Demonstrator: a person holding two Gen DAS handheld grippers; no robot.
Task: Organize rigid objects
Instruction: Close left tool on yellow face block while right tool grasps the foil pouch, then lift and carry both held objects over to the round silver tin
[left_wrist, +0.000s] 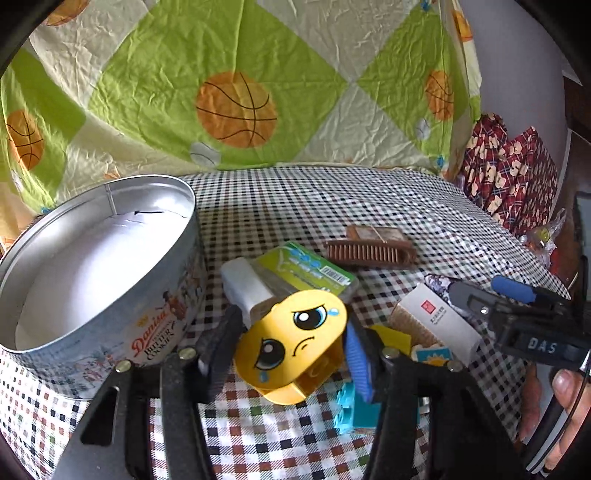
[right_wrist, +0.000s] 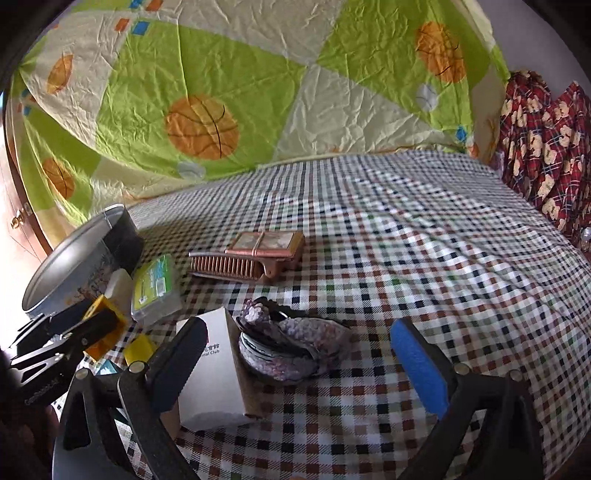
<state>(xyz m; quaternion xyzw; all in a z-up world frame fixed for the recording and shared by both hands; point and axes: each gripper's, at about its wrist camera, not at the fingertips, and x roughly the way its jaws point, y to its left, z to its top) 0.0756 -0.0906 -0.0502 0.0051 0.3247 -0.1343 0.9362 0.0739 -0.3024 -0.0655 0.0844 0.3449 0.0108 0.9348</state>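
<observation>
While the left gripper clamps the yellow crying-face toy block just beside the round silver cookie tin, the right gripper hangs wide open and empty — over a white cardboard box and a purple crocheted pouch on the checked cloth

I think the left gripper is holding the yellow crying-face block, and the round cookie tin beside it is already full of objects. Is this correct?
Not fully. The left gripper does hold the yellow crying-face block, and the round cookie tin stands beside it, but the tin holds no objects: the left wrist view shows only its bare pale lining inside.
</observation>
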